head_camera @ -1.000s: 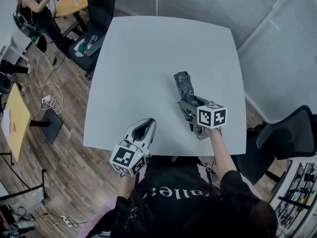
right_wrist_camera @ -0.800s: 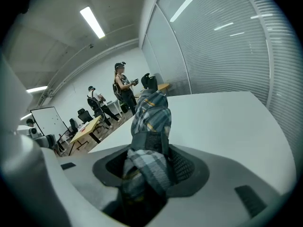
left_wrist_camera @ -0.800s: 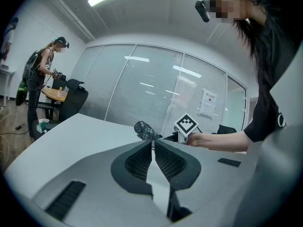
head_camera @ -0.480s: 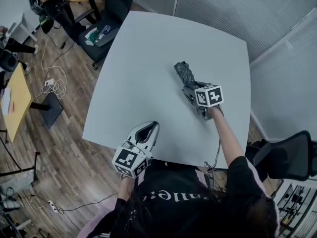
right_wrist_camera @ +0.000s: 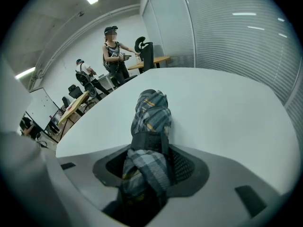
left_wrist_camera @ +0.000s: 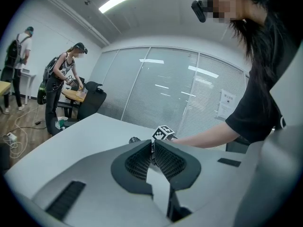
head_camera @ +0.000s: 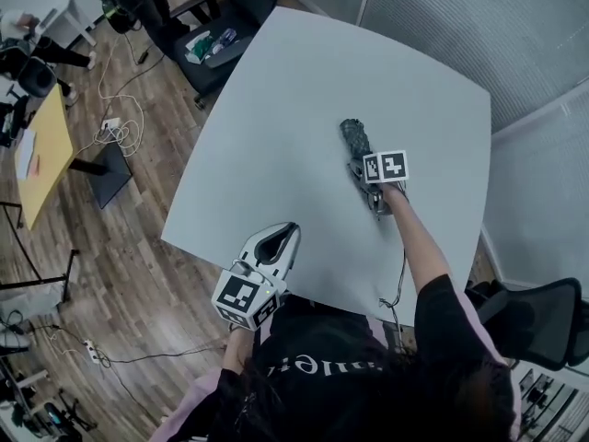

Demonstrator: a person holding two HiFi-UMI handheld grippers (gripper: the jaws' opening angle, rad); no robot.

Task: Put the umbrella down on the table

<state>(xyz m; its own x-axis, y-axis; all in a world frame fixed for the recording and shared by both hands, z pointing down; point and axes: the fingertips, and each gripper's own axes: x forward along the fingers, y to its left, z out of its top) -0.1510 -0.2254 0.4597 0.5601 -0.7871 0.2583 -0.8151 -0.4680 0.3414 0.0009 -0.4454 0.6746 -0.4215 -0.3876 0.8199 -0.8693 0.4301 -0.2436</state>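
My right tongs are clamped round the folded grey plaid fabric umbrella, gripping its strapped middle. Its far end pokes out ahead over the pale grey square tabletop, right of centre. Whether that end touches the surface I can't tell. My left tongs hover at the near edge with their jaws together on nothing.

My worry is letting go too soon. If the bundle is tilted and off the surface when I release it, I'd expect it to drop nose first and, being round, roll towards the right-hand edge. The loose cloth folds could also catch on the ribbed pads and drag as I pull away.

No brand or label shows on the umbrella. The cubes carry only black-and-white square markers, and a notice on the glass wall is too small to read.
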